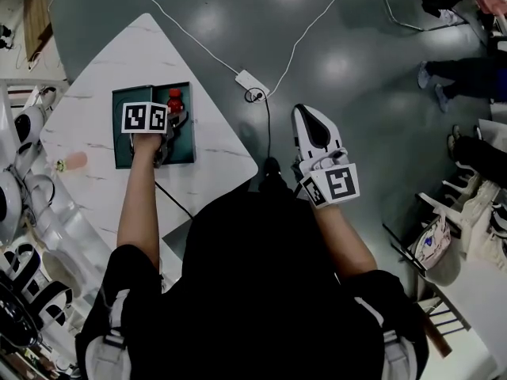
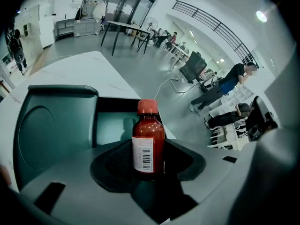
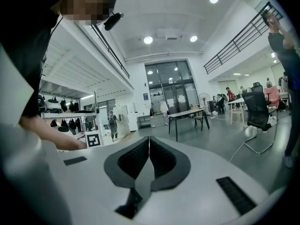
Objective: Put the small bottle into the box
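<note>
Your right gripper (image 1: 311,121) hangs nearest to you over the grey floor (image 1: 356,46), its jaws pressed together on nothing. Your left gripper (image 2: 149,159) pinches the small brown bottle with red cap (image 2: 148,139), upright, over the open dark green box (image 1: 119,137) on the white marble table (image 1: 214,145).

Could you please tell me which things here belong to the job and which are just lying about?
Job: small bottle, held in the left gripper; green box.
Lying about: shut, empty right gripper; white plug block and cable on the floor; pinkish item on the table.
</note>
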`<state>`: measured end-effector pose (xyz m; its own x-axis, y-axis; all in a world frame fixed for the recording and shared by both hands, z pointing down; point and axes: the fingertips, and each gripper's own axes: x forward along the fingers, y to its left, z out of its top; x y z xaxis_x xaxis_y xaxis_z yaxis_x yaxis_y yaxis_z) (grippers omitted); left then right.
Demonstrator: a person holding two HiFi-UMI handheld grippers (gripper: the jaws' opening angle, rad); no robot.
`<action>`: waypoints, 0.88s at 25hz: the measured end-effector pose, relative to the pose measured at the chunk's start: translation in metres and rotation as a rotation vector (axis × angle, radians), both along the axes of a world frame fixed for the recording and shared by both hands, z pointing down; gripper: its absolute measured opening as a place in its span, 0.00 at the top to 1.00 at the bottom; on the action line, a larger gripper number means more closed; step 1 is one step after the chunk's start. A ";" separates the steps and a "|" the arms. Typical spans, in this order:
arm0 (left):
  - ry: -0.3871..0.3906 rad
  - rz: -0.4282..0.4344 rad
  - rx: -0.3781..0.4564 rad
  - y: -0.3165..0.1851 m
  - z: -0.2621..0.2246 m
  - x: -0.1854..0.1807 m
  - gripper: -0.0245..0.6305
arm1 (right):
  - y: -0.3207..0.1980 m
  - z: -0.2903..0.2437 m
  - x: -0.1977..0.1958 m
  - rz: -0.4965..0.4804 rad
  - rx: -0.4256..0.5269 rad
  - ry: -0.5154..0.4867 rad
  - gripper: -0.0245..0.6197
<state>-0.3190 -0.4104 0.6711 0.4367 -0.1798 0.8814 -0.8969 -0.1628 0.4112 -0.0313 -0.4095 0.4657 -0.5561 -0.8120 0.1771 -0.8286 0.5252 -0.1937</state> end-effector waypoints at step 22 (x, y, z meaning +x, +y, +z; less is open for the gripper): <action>-0.079 -0.072 -0.072 -0.007 0.024 0.001 0.61 | 0.000 -0.001 0.011 0.005 0.004 -0.012 0.91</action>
<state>-0.3185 -0.4170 0.6954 0.3539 -0.1429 0.9243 -0.9352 -0.0693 0.3474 -0.0206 -0.4090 0.4650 -0.5545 -0.8152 0.1671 -0.8286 0.5223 -0.2015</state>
